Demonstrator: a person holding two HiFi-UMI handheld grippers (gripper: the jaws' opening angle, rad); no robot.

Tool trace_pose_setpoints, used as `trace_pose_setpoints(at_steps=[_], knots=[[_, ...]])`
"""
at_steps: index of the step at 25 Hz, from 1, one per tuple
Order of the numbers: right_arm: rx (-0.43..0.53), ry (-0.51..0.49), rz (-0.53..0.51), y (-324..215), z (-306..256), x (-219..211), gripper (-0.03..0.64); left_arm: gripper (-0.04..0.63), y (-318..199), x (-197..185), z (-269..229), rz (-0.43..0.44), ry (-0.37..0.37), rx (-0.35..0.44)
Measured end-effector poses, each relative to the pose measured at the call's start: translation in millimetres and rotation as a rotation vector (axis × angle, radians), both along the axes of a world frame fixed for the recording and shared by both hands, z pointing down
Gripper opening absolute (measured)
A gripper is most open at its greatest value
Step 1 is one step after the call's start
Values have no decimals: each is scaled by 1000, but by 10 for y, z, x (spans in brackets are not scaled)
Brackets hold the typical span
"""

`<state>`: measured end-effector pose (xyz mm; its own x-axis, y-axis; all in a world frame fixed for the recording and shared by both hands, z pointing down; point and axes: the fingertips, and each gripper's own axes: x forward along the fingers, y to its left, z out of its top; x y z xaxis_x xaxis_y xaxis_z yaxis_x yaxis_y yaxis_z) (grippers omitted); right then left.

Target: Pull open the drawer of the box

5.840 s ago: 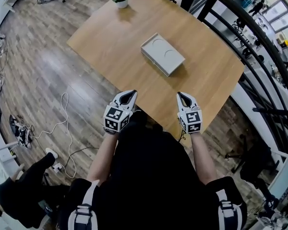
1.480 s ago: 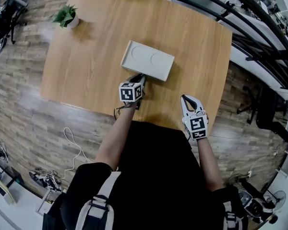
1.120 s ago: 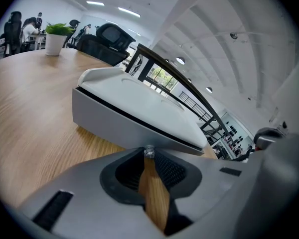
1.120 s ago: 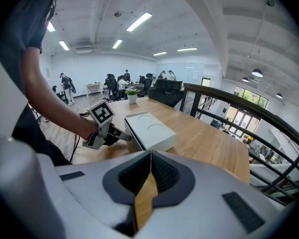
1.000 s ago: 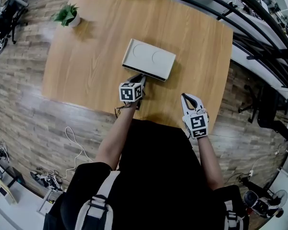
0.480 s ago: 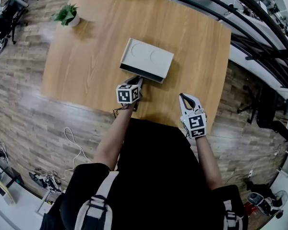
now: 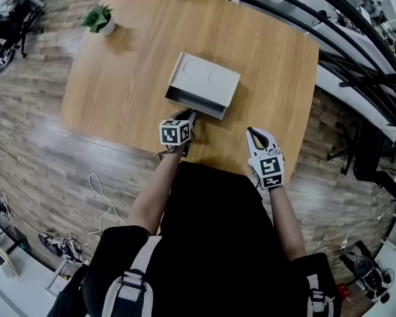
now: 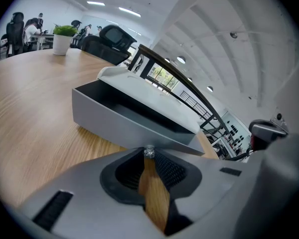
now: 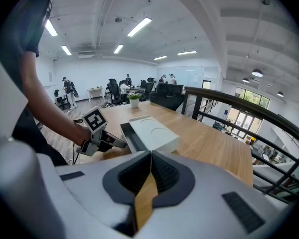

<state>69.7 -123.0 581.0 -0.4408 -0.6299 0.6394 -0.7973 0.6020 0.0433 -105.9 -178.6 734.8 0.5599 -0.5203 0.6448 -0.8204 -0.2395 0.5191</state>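
Note:
A flat white box (image 7: 208, 79) with two round dents in its lid lies on the wooden table (image 7: 125, 78). Its grey drawer (image 7: 193, 102) stands partly out towards me. In the left gripper view the drawer (image 8: 122, 125) shows an empty dark inside, and its small metal knob (image 8: 149, 151) sits pinched at the jaw tips. My left gripper (image 7: 189, 116) (image 8: 148, 154) is shut on that knob. My right gripper (image 7: 253, 133) (image 9: 150, 154) hovers shut and empty near the table's front edge, to the right of the box (image 9: 153, 130).
A small potted plant (image 7: 100, 18) (image 8: 63, 36) stands at the table's far left corner. A dark railing (image 7: 356, 58) runs along the right side beyond the table. A white cable (image 7: 98, 189) lies on the wooden floor at the left.
The drawer has slid further out of the box towards me. My left gripper has drawn back with the knob. The right gripper has stayed put.

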Motion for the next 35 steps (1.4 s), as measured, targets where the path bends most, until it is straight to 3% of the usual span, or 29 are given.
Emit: trace_pose_setpoints(at_steps=[35], knots=[[11, -19, -63, 158, -16, -64, 25, 83, 492, -123, 38, -34, -12, -21]])
